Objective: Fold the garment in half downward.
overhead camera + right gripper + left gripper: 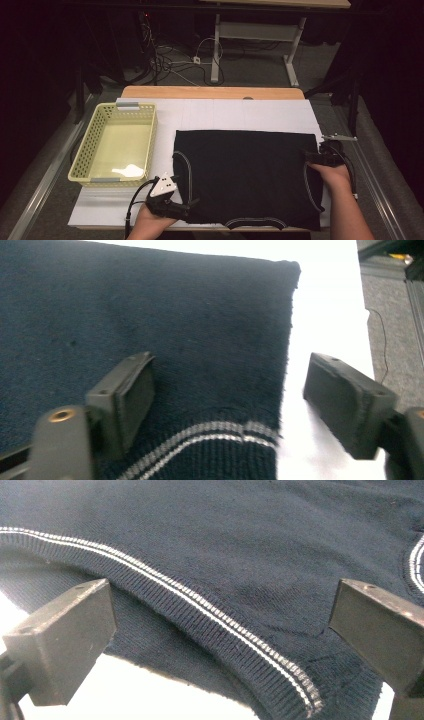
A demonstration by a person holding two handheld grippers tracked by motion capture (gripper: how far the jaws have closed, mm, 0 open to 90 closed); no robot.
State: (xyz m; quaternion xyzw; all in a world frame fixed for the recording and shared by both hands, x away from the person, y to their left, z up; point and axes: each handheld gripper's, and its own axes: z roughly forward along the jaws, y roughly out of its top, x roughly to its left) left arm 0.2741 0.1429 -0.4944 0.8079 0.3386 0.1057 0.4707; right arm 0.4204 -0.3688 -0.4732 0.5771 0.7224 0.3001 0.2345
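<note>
While the left gripper (186,204) sits at the near left corner of the dark knit garment (247,175), its jaws stand wide apart with the striped ribbed armhole edge (210,612) between them, unclamped. At the garment's right edge the right gripper (314,156) has its jaws apart too, one over the fabric, the other over the white sheet (240,112); nothing is pinched. Spread flat, the garment covers the near right part of the bench (212,92). Left of it stands a yellow perforated basket (92,145), holding a small white object (129,171).
</note>
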